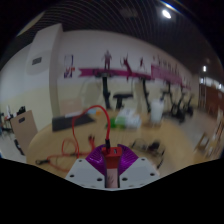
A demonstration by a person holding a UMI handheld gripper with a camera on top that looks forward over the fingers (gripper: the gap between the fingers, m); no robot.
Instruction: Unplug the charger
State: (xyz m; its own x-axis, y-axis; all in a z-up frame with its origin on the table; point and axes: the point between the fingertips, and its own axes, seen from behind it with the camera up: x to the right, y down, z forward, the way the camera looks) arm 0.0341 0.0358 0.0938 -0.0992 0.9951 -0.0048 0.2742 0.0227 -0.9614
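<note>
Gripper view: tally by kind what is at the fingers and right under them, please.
Red cable: 1, looping up from between the fingers of the gripper
Wooden table: 1, under the fingers
Total: 2

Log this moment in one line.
task: unplug charger | gripper: above table | red cable: looping up just ahead of jaws
</note>
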